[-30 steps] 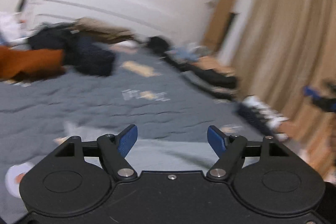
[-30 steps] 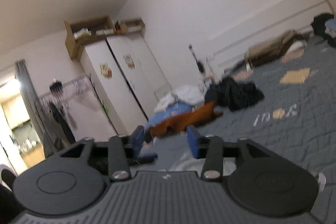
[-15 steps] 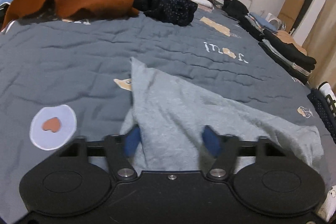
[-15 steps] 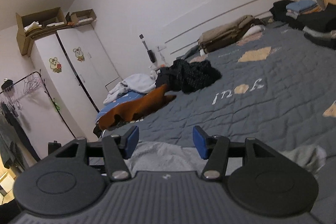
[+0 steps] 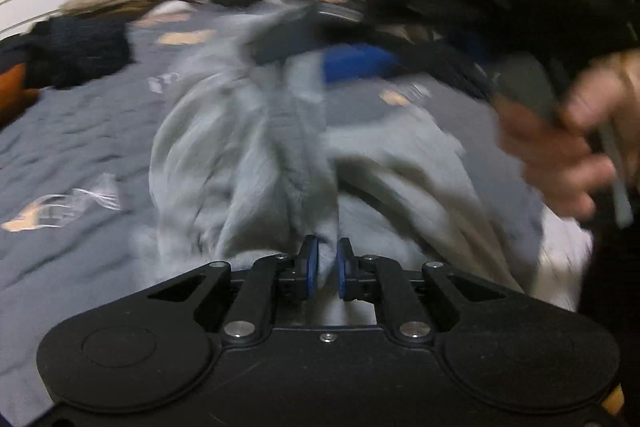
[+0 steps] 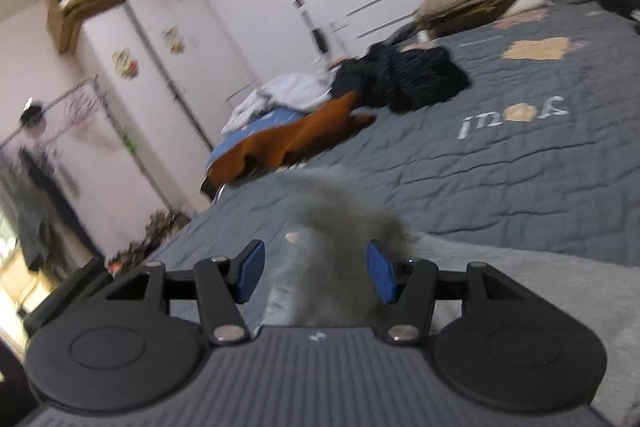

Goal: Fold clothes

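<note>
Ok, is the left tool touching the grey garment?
Touching. The left wrist view shows the left tool with its blue pads closed on a fold of the grey garment.

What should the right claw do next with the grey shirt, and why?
Probably shut on the cloth. The left gripper already pinches the grey shirt, but the right gripper is open with a bunched bit of shirt between its fingers. With both holding, the shirt could be lifted off the bed and spread to fold.
</note>
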